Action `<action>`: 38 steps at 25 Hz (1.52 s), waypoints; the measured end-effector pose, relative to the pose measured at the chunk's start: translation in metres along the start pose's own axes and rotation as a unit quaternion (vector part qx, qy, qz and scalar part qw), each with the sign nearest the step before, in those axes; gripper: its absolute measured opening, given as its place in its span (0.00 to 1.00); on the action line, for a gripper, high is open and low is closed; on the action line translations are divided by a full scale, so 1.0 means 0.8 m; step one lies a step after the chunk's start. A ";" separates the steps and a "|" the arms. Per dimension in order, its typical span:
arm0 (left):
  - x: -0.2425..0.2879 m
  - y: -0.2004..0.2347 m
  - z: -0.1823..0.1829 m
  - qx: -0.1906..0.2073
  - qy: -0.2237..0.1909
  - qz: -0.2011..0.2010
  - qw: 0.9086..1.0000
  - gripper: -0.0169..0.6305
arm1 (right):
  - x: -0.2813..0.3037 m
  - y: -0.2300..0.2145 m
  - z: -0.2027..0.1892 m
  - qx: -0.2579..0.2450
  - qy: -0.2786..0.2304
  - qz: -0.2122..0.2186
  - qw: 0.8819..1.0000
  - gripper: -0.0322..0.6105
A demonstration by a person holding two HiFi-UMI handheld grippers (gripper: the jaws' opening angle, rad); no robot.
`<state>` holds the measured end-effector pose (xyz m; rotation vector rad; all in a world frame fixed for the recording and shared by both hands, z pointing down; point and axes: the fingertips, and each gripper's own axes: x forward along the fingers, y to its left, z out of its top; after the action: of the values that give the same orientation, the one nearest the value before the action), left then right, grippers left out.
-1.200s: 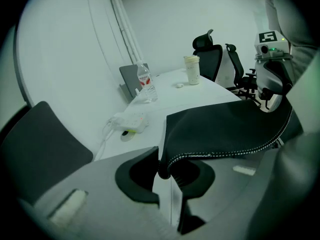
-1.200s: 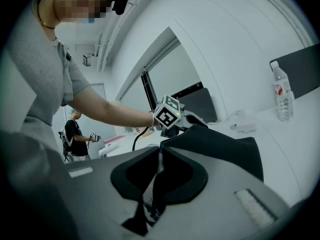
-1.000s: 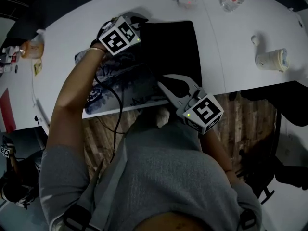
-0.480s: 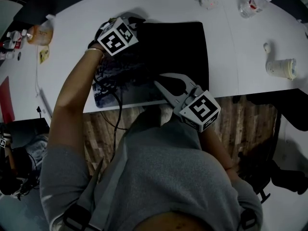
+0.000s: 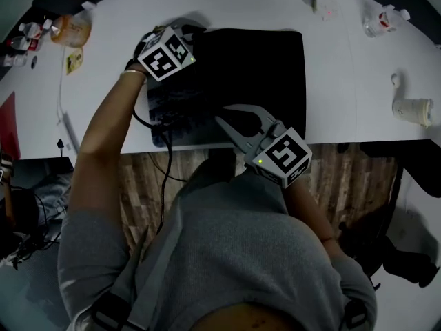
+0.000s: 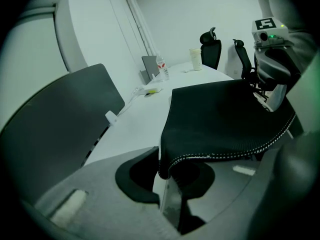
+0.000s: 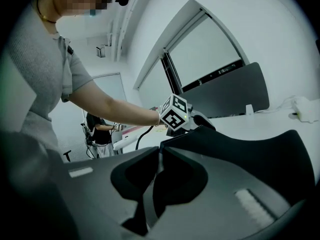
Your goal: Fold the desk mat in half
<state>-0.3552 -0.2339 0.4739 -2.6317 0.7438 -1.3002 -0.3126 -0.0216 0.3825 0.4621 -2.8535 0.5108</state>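
Over the last second the black flap of the desk mat [image 5: 255, 74] has been carried further across. Only a narrow strip of its patterned face [image 5: 160, 112] now shows along the left side, where a broad band showed before. Both grippers have travelled along with it.

Nearest me, by the person's grey top [image 5: 234, 254], the right gripper [image 5: 222, 113] sits at the near edge of the white table [image 5: 344, 81]. Its marker cube hangs out over the wooden floor [image 5: 145, 192]. Its own camera shows the jaws closed tight on the mat's near edge, with the dark sheet running away between them.

The mat lies doubled over on the table in front of the person, its dark underside up. The flap arches a little above the surface rather than lying flat.

At the mat's far-left corner the left gripper [image 6: 164, 175] is clamped on the corner with the white-stitched hem. A black cable [image 5: 165, 164] trails from that hand down past the table edge.

Further out on the table stand a clear bottle [image 5: 380, 21] and a pale cup [image 5: 413, 109] on the right, and an orange-tinted bottle [image 5: 69, 27] at the far left. Beyond the table's end are two black office chairs [image 6: 211, 46].
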 end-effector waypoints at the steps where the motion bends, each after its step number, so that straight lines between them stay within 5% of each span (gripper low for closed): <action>1: -0.004 0.001 -0.006 -0.003 0.000 0.002 1.000 0.12 | 0.006 0.003 0.000 -0.001 0.002 0.004 1.000 0.10; 38: -0.096 0.018 -0.134 0.014 -0.017 0.063 0.998 0.12 | 0.179 0.118 -0.041 -0.071 0.105 0.123 0.984 0.10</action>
<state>-0.4826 -0.1984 0.4818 -2.5327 0.8641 -1.2215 -0.4730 0.0363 0.4201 0.0282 -2.7289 0.3670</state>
